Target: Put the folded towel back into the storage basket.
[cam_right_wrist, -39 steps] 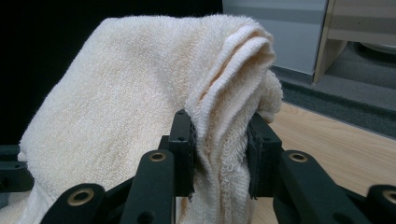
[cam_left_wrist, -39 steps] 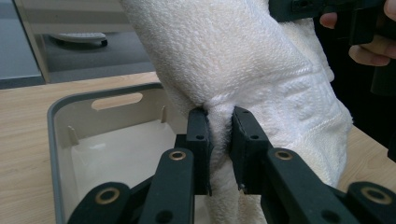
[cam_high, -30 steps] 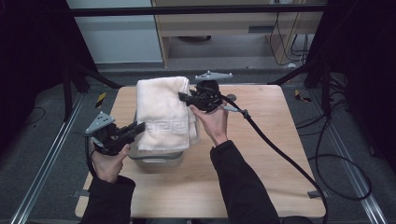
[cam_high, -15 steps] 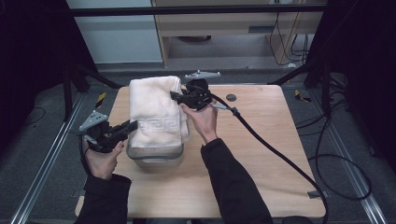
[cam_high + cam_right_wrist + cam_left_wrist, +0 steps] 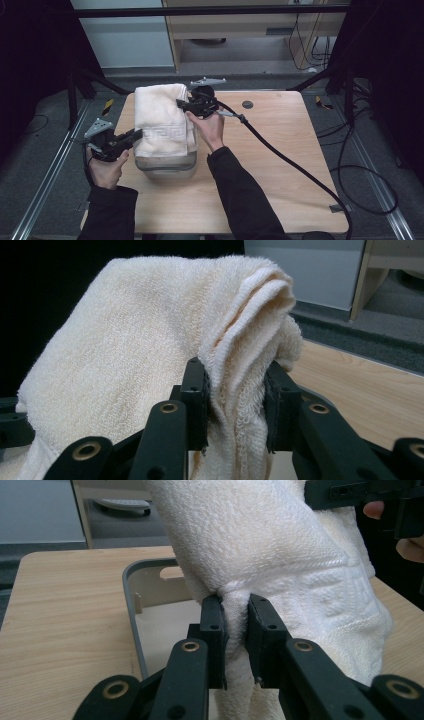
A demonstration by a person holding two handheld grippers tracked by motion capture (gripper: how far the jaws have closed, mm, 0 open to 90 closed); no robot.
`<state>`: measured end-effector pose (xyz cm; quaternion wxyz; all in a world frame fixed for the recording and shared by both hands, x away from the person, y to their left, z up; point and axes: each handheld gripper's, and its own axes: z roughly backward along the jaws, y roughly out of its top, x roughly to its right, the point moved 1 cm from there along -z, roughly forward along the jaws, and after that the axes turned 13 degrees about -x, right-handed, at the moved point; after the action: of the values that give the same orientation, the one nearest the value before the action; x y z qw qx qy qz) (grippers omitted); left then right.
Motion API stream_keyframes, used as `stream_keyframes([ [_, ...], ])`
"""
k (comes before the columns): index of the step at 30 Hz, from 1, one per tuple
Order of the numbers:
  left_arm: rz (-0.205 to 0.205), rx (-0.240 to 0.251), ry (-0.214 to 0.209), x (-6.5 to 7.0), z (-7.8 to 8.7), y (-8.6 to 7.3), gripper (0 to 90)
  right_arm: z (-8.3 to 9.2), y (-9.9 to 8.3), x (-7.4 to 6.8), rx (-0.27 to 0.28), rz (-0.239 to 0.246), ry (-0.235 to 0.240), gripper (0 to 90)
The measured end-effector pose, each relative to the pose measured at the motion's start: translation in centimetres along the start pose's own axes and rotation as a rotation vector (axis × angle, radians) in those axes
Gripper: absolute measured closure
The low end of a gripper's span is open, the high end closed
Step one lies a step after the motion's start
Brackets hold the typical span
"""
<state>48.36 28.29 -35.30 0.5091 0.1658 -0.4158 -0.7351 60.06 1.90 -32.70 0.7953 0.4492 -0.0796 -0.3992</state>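
A folded cream towel (image 5: pixel 160 117) with a woven key-pattern band hangs over a grey plastic bin (image 5: pixel 167 170) on the wooden table. My left gripper (image 5: pixel 136 135) is shut on the towel's near left edge; in the left gripper view the towel (image 5: pixel 280 565) bunches between its jaws, with the left gripper (image 5: pixel 236 625) low over the bin's rim (image 5: pixel 131 610). My right gripper (image 5: pixel 181 104) is shut on the far right edge, and the right gripper view shows thick folds of towel (image 5: pixel 150 335) pinched at the right gripper (image 5: pixel 235 390).
The wooden table (image 5: pixel 280 165) has bare room right of the bin. A thick black cable (image 5: pixel 285 155) trails from the right gripper across it to the floor. A small dark disc (image 5: pixel 247 105) lies near the far edge. Metal rails flank both sides.
Both grippers have carried the towel leftward and lower, so it now drapes further over the bin's left part. Both grips are unchanged.
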Motion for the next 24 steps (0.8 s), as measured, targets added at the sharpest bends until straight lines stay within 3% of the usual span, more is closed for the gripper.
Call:
stream_keyframes([
  [24, 0.002, -0.071, 0.039, -1.3, -2.4, -1.1, 78.2, -2.9, -1.6, 0.4, -0.043, -0.014, -0.046, 68.1],
])
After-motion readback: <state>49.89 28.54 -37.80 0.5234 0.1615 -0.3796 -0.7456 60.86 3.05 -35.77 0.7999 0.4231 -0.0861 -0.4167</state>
